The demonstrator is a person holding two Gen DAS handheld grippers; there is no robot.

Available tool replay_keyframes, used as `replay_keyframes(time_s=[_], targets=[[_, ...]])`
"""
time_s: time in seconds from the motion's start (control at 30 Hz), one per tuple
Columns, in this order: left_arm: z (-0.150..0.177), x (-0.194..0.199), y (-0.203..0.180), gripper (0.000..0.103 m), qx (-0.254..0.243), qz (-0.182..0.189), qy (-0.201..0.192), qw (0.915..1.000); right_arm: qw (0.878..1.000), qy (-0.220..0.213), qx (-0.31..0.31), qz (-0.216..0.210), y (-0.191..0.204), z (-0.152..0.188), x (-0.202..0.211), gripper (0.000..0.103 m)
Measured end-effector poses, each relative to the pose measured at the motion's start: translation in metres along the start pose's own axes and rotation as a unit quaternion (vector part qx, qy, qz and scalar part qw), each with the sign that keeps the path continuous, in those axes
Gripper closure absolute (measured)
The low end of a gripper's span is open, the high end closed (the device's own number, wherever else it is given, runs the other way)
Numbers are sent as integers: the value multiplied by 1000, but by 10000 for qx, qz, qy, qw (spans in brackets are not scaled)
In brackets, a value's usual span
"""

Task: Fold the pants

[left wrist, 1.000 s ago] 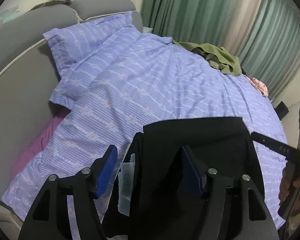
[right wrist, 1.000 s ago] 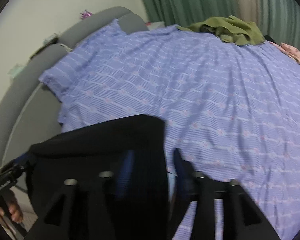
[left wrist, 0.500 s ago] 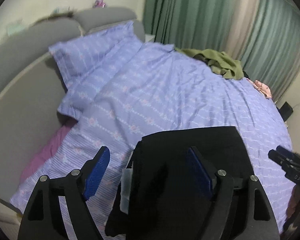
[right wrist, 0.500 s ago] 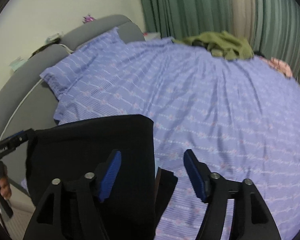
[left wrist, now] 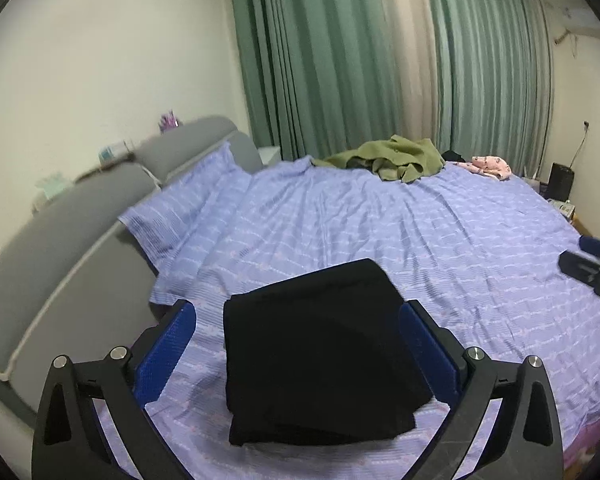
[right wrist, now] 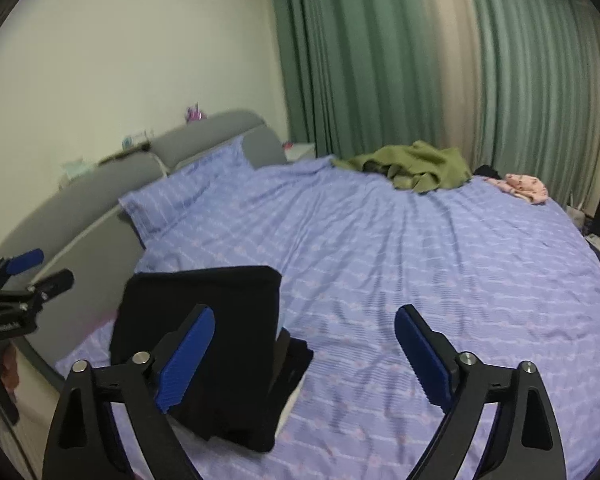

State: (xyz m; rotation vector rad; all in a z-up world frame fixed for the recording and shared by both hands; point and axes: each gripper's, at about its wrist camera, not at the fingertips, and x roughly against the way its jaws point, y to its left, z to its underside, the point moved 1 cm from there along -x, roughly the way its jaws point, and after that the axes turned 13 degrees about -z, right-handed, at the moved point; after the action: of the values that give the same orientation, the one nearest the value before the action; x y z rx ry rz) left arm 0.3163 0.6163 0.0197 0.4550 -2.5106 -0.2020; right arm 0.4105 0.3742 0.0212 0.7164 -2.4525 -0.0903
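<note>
The left tongs (left wrist: 298,344) are opening wide above the bed (left wrist: 440,248), touching nothing; the folded black pants (left wrist: 320,352) lie flat on the bedspread, seen between the blue pads. The right tongs (right wrist: 304,356) are opening wide too, empty, with the pants (right wrist: 204,320) at their 10 o'clock. Farther off, at 12 o'clock, lies a green garment (left wrist: 396,158), a pink one (left wrist: 488,166) beside it.

free: wide bedspread (right wrist: 420,264) middle | blocked: folded black pants (left wrist: 320,352) near edge, olive garment (right wrist: 416,166) far side
</note>
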Motion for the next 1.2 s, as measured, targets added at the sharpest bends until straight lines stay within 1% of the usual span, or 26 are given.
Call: replay_keyframes(time_s=[0.13, 0.23, 0.3, 0.4, 0.43, 0.57, 0.7, 0.8, 0.9, 1.03, 1.2], targets=[[14, 56, -29, 0, -80, 37, -294, 9995, 9997, -188, 19, 124, -7, 19, 66, 8], [28, 98, -51, 0, -195, -65, -538, 9983, 9994, -224, 19, 270, -13, 37, 105, 8], [38, 129, -68, 0, -300, -143, -697, 9970, 9992, -264, -17, 285, -18, 50, 134, 8], [53, 169, -91, 0, -467, -112, -836, 9953, 9990, -300, -42, 329, -25, 71, 176, 8], [57, 178, -97, 0, -464, -83, -835, 9954, 9988, -304, -43, 383, -27, 78, 189, 8], [71, 219, -123, 0, -366, 289, -725, 9963, 9986, -297, -139, 406, -39, 106, 238, 8], [86, 252, -144, 0, -385, 325, -715, 9962, 9979, -277, -146, 561, -48, 127, 278, 8], [94, 268, -152, 0, -357, 402, -654, 9964, 9969, -295, -94, 717, -55, 138, 306, 8], [103, 289, -160, 0, -270, 540, -557, 9966, 9952, -360, -13, 913, -57, 144, 327, 8], [109, 303, -169, 0, -145, 704, -407, 9966, 9947, -422, -36, 939, -60, 153, 354, 8], [113, 314, -181, 0, -39, 814, -281, 9963, 9940, -433, -4, 1000, -64, 161, 372, 8]])
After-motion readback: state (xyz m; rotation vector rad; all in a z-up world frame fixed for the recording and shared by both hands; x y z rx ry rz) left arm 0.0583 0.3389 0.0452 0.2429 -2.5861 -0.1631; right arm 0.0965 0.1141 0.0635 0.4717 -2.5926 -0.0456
